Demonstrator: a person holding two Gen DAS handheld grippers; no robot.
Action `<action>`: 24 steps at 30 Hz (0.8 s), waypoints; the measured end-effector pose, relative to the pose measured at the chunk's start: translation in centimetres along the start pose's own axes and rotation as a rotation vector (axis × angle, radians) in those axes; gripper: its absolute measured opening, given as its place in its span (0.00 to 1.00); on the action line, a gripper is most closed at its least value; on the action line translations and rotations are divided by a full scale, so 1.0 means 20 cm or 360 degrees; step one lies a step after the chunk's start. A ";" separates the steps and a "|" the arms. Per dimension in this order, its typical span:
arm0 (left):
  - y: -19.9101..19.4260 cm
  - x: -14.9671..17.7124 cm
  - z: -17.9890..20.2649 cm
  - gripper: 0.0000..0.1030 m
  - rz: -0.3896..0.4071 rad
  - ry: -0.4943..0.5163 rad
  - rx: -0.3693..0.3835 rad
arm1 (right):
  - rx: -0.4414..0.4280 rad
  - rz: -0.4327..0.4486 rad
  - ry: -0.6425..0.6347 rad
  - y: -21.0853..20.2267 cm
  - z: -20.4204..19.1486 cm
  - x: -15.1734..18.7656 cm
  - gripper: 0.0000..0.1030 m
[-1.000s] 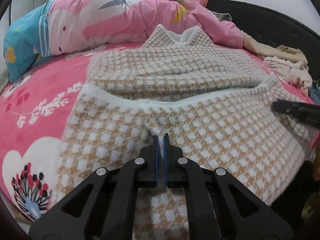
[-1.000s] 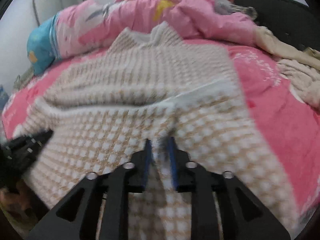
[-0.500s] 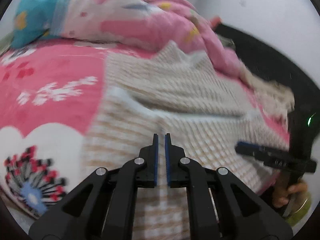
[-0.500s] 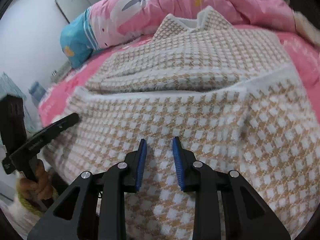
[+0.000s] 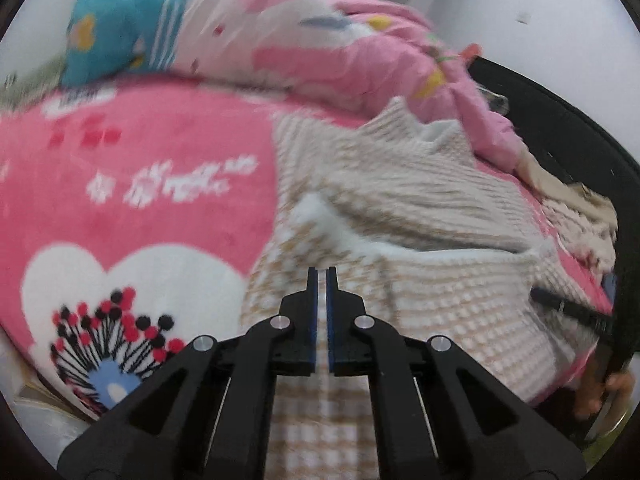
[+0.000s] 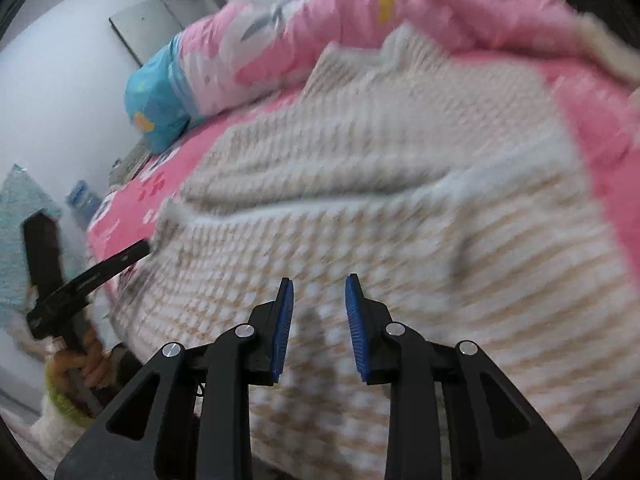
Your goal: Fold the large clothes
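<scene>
Both grippers have let go of the sweater point(image 5: 420, 216) hem since a second ago and backed off above it. Left gripper point(image 5: 321, 276): pads nearly touching, nothing between them. Right gripper point(image 6: 319, 284): narrow gap, empty, hovering over the folded-up lower half. Sweater lies flat on the pink bedspread point(image 5: 132, 168), long axis running from near edge to collar, collar pointing at the pink duvet point(image 5: 320, 48). Bottom half folded up over the chest. No containers visible.
</scene>
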State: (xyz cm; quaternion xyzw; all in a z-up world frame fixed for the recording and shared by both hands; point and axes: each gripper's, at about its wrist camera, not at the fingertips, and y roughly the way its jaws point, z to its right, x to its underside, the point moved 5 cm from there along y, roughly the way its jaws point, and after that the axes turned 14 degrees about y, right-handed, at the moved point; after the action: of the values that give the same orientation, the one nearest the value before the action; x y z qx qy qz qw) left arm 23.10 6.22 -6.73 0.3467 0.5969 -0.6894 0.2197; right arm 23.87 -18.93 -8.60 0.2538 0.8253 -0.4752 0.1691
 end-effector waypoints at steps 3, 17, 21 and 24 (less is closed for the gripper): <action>0.00 -0.02 0.07 0.04 -0.0001 0.0111 -0.0011 | 0.0225 0.0117 0.0089 -0.09 0.20 -0.09 0.26; 0.18 0.11 -0.02 0.04 -0.0130 -0.0008 0.0065 | 0.0662 0.0212 0.0081 -0.17 0.43 -0.14 0.25; 0.19 0.11 -0.03 0.04 -0.0113 -0.0043 0.0093 | 0.0767 0.0086 0.0138 -0.04 0.64 -0.09 0.42; 0.18 0.10 -0.04 0.04 -0.0109 -0.0055 0.0118 | 0.0721 0.0121 0.0215 -0.13 0.61 -0.13 0.42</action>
State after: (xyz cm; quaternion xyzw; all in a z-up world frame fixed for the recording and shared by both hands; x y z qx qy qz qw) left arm 24.53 6.49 -10.74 0.3218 0.5786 -0.7240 0.1934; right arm 24.96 -31.39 -11.40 0.3474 0.6969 -0.6235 0.0700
